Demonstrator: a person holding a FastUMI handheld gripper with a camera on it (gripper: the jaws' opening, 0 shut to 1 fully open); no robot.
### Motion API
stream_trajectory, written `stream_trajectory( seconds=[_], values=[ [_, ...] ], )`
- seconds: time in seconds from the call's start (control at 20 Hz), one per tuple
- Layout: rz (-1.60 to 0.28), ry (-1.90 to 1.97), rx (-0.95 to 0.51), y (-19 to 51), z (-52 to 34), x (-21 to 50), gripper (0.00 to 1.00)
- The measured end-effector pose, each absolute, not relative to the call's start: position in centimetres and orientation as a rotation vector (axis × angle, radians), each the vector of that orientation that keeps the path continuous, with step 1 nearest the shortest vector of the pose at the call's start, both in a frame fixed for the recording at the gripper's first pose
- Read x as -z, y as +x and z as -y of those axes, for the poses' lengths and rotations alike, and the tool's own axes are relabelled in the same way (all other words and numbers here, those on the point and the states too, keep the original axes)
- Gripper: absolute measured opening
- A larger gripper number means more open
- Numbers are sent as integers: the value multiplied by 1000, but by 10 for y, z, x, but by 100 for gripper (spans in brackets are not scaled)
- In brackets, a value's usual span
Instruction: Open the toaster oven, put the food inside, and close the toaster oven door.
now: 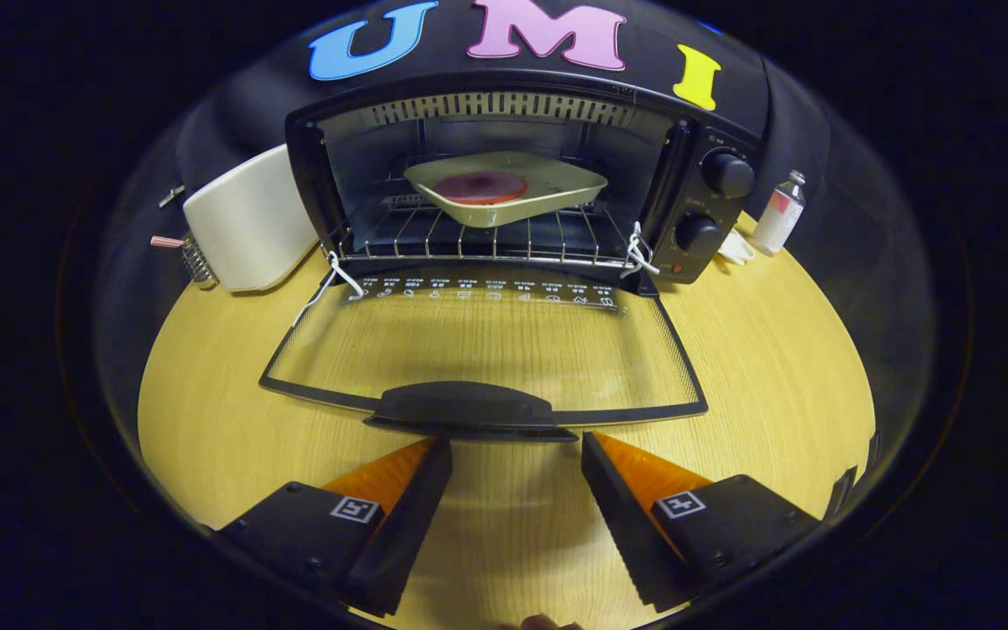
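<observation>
I see the gripper [516, 448] spread wide, holding nothing, fingertips just near of the door handle [465, 409]. Toaster oven [521, 188] open; food dish [504, 185] sits on the rack.

We cannot read the small white marks printed along the far edge of the glass door [486, 350]; they are too small. On the toaster oven [504, 192], the marks around the two knobs [714, 206] are also too fine to tell. At the right, the label of the small bottle [780, 213] is blurred. At the left, a spring-like object [189, 255] sits partly behind the white appliance [246, 223], and we cannot tell what it is.
</observation>
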State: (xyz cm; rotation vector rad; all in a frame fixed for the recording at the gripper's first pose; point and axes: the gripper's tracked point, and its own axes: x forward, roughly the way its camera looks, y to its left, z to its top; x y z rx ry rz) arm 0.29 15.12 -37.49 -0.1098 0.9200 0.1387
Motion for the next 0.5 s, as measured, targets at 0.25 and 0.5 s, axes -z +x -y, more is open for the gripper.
stream_trajectory(
  seconds=[0.25, 0.5],
  values=[
    [-933, -85, -157, 2, -151, 365, 97],
    [-826, -83, -188, 1, -150, 323, 99]
  ],
)
